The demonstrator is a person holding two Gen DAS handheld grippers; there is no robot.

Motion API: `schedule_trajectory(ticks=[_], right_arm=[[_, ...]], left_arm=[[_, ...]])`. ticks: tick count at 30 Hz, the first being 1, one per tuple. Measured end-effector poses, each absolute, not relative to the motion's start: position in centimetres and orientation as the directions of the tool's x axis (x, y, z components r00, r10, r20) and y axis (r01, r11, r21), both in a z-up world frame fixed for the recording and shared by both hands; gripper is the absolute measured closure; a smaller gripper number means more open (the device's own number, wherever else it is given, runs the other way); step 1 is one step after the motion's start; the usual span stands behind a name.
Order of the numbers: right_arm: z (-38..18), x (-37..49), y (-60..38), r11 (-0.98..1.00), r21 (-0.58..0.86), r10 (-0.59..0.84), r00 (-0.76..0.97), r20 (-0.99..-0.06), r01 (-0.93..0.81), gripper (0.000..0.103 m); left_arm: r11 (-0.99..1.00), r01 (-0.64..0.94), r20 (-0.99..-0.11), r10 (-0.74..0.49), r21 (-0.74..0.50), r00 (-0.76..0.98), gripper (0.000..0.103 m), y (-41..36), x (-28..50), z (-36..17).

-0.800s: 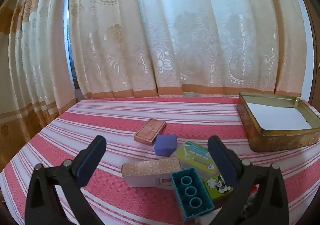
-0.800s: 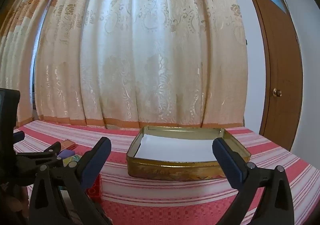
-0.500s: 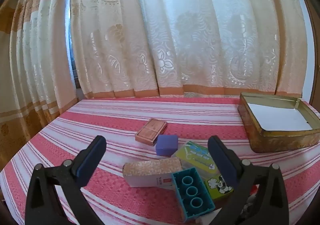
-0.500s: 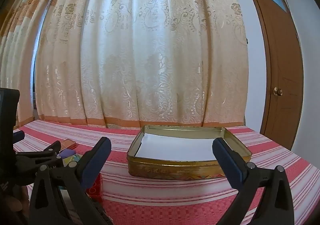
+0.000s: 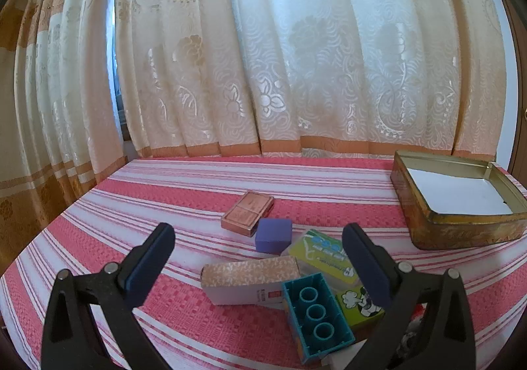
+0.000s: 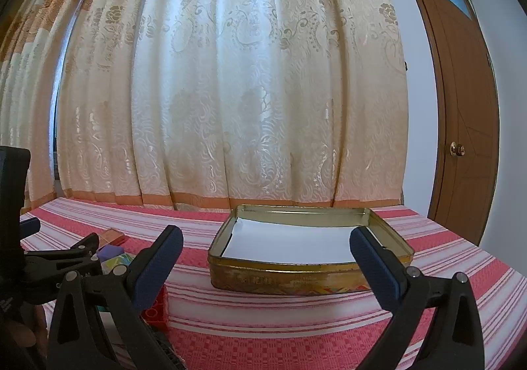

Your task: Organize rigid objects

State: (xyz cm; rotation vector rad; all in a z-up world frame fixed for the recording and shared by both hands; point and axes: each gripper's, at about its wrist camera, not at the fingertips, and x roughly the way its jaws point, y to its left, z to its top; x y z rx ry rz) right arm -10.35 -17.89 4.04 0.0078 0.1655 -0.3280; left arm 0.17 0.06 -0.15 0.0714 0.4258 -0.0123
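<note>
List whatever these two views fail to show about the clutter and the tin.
- Left wrist view: the green cartoon box is partly hidden by the teal block and a finger of the open left claw.
- Left wrist view: print on the pink patterned box is too small to read.
- Right wrist view: the red box is mostly hidden by the open right claw.

On striped cloth [image 5: 164, 198]: 1 gold tin [image 5: 461, 231], 1 copper-col. flat case [image 5: 247, 215], 1 purple cube [image 5: 273, 235], 1 teal block [image 5: 316, 314] w/ 3 round holes, 1 long patterned carton [image 5: 250, 277], 2 green/yellow pkts [image 5: 322, 254], 2 grippers (1 left [image 5: 260, 264], 1 right [image 6: 266, 263]).
</note>
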Motion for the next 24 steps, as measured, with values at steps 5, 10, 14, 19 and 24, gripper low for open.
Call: schedule_trajectory(ticks=[5,10,14,19,24], right_arm=[[3.98,-10.40,-18.00,0.946,-0.017,-0.321,0.932,-0.168,0.322,0.001],[3.87,-10.32,-17.88,0.946,-0.016,-0.321,0.932,-0.171,0.323,0.001],[3.80,-10.21,-17.90,0.947,-0.015,-0.318,0.931,-0.178,0.320,0.001],[3.83,-10.15,-17.90,0.949,-0.011,-0.311,0.933,-0.183,0.314,0.001],[3.76,-10.06,-17.94,0.952,-0.004,-0.302,0.934,-0.191,0.307,0.001]], left_arm=[[0.997,0.028,-0.414,0.001,0.065,0.910,0.000,0.01,0.12,-0.25],[0.998,0.027,-0.414,0.002,0.065,0.910,0.000,-0.07,0.17,-0.30],[0.998,0.028,-0.414,0.001,0.065,0.910,0.000,-0.06,0.17,-0.30],[0.997,0.029,-0.415,0.001,0.065,0.910,0.000,-0.01,0.16,-0.31],[0.998,0.028,-0.416,0.000,0.062,0.909,0.000,-0.12,0.12,-0.44]])
